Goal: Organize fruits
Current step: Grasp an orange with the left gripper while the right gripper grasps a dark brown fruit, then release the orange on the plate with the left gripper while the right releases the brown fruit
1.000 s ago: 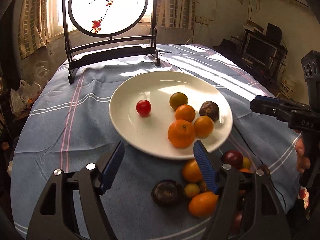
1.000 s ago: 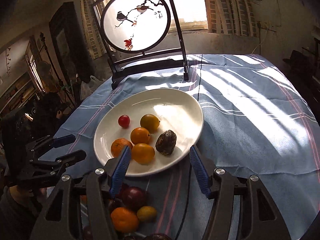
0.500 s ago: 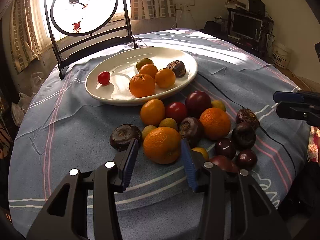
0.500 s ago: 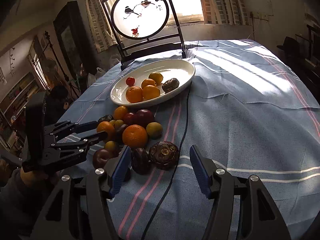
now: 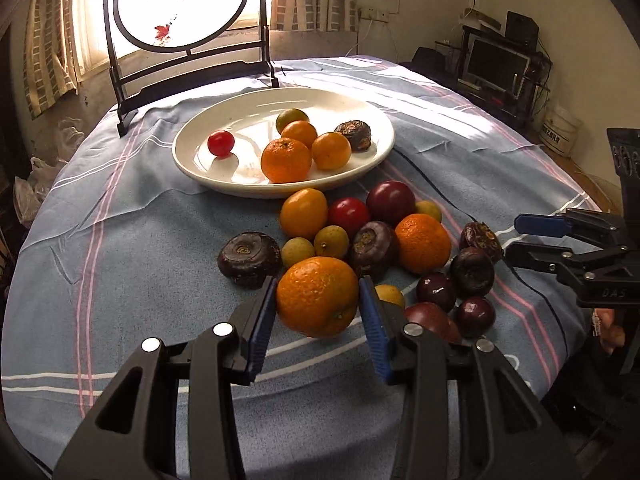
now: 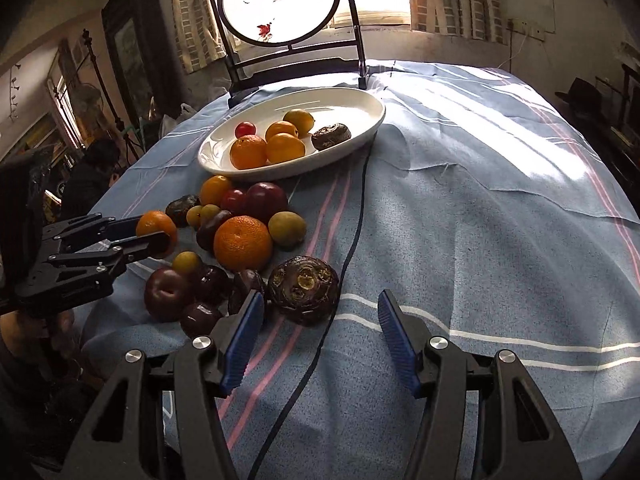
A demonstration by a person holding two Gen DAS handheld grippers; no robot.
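While the left hand-held gripper (image 5: 318, 322) angles down over the near edge of the fruit pile, its jaws are closing on a large mandarin (image 5: 317, 296), the blue pads (image 5: 262, 320) flanking the fruit on both sides and, as far as I can see, touching its peel. That mandarin sits at the front of the heap on the blue striped cloth covering the worktop (image 5: 140, 240), just short of the white plate (image 5: 192, 168), which already carries 6 fruits. I judge the mandarin light, fairly firm but yielding, with a dimpled skin that grips well; taking it across its widest middle, as now, should keep it from rolling out, and a hard squeeze could bruise it.

On the other side, the right hand-held gripper (image 6: 320, 340) tilts down likewise, jaws moderately wide and empty, aimed at a dark, rough water chestnut (image 6: 303, 289) lying just ahead of its left pad. A black cable (image 6: 352, 232) runs past that fruit.
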